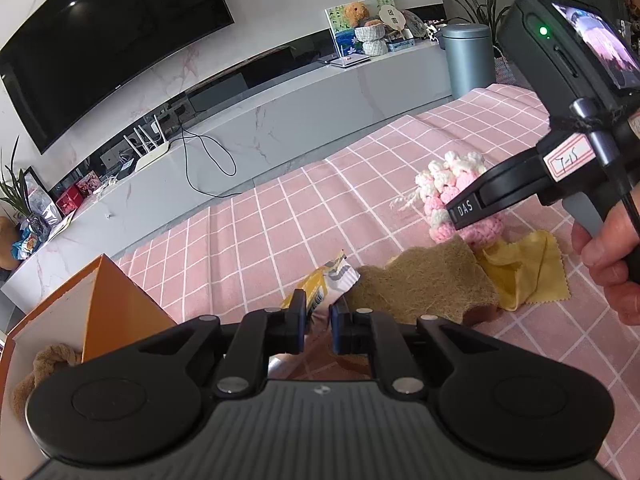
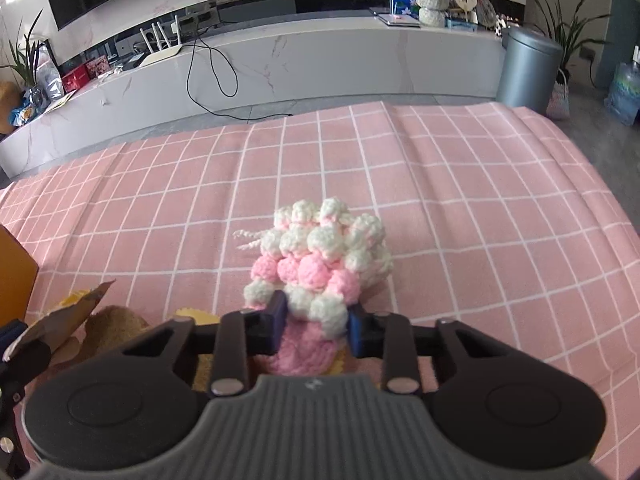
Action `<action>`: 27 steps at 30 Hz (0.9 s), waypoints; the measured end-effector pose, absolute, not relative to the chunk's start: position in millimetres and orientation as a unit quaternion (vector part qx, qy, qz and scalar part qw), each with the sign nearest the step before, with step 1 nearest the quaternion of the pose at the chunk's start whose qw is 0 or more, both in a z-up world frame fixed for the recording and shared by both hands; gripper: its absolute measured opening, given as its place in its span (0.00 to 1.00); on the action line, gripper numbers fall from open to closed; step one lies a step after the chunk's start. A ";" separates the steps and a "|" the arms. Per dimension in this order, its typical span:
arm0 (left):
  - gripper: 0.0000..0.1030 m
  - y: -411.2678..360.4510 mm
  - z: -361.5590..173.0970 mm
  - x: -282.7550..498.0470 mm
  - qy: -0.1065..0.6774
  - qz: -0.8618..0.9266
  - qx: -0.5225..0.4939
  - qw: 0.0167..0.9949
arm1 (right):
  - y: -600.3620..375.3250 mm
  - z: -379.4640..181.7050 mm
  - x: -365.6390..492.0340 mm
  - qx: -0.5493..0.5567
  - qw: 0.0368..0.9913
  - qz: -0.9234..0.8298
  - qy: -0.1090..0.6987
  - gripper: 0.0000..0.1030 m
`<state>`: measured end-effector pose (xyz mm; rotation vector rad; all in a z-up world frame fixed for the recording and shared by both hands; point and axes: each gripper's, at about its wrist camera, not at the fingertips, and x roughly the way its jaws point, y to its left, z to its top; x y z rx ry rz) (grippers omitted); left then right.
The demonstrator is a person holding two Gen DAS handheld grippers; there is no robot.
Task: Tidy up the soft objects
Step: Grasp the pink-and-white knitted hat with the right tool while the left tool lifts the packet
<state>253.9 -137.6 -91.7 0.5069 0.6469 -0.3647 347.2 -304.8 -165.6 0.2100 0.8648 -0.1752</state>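
right tongs [image 2: 316, 326]: set apart astride the pink-and-white crocheted bobble piece [image 2: 320, 264], its long axis running up-frame.
left tongs [image 1: 318, 320]: clamped on the yellow snack wrapper [image 1: 324, 282].

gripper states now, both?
Left gripper: shut on the snack packet.
Right gripper: jaws around the crochet piece; grip cannot be told.

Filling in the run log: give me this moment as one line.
left tongs: shut on snack packet | right tongs: around crochet piece, grip unclear | orange box: holds brown plush
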 end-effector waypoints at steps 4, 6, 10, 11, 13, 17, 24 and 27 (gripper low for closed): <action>0.13 -129.1 -89.4 244.8 0.301 -0.191 0.241 0.903 | -306.6 -147.1 326.2 0.102 0.915 -0.068 0.385 0.22; 0.13 -124.2 -89.5 236.7 0.292 -0.198 0.246 0.903 | -304.6 -131.8 309.6 0.101 0.922 -0.050 0.371 0.22; 0.12 -118.2 -93.0 214.4 0.285 -0.205 0.270 0.897 | -296.9 -108.7 270.3 0.116 0.928 -0.009 0.355 0.22; 0.12 -118.2 -94.0 208.3 0.284 -0.210 0.277 0.894 | -293.8 -106.0 259.1 0.117 0.928 -0.004 0.353 0.22; 0.12 -119.5 -97.6 192.8 0.276 -0.219 0.304 0.885 | -284.3 -102.9 235.6 0.091 0.936 -0.010 0.340 0.22; 0.12 -125.3 -106.3 162.1 0.264 -0.244 0.348 0.866 | -287.3 -116.3 207.0 0.180 0.909 0.054 0.373 0.22; 0.17 -145.4 -130.3 123.1 0.270 -0.275 0.391 0.836 | -265.2 -146.7 168.3 0.164 0.889 0.031 0.427 0.23; 0.32 -147.2 -139.6 122.2 0.279 -0.292 0.401 0.822 | -270.0 -146.9 156.6 0.165 0.888 0.024 0.428 0.23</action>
